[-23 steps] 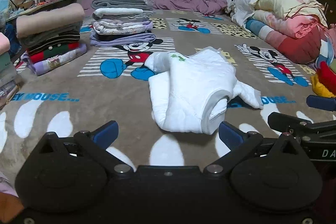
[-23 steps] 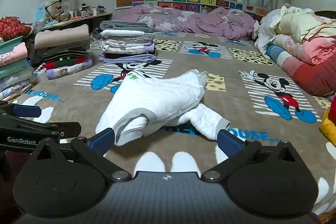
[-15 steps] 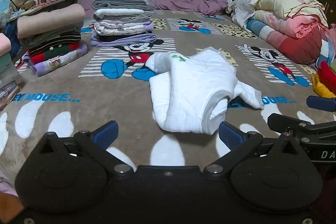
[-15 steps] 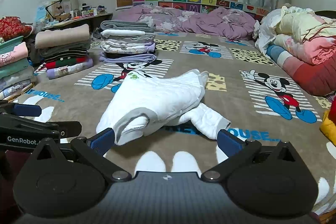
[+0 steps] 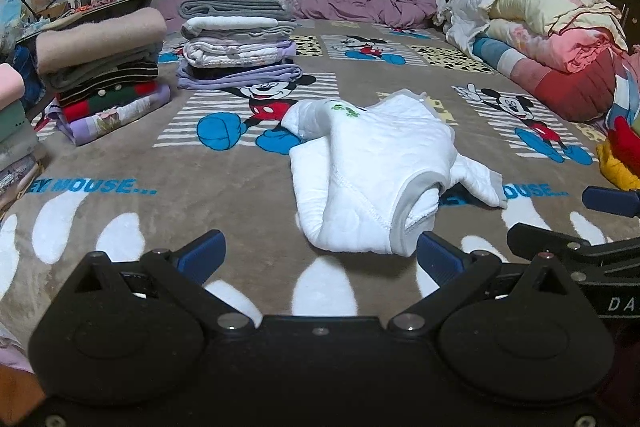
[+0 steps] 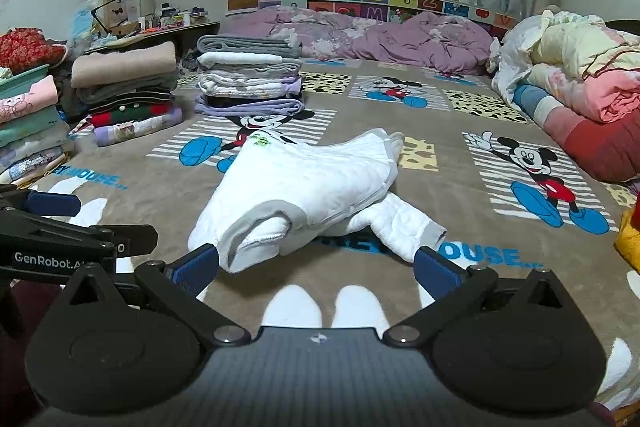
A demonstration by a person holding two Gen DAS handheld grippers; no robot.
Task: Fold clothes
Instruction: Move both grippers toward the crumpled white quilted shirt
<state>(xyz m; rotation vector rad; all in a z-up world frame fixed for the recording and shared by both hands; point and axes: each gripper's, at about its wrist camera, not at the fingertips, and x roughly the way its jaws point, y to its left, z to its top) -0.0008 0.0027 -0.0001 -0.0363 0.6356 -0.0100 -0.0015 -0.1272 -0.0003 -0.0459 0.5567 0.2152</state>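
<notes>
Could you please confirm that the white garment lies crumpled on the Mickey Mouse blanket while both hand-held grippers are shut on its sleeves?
Not quite: the white garment does lie crumpled on the Mickey Mouse blanket, but both hand-held grippers, left and right, stand open, gripping nothing. Each wrist view shows its own blue fingertips spread wide in front of the cloth.

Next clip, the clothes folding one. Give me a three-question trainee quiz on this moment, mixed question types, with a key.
1. True or false: the left gripper is shut on the crumpled white quilted garment.
2. The garment lies on: A) a wooden desk B) the brown cartoon-mouse blanket C) the grey-topped stack of folded clothes.
3. Fill in: the right gripper has its jaws ____.

Key: 1 false, both grippers stand open and hold nothing. 2 B. 3 open.
</notes>
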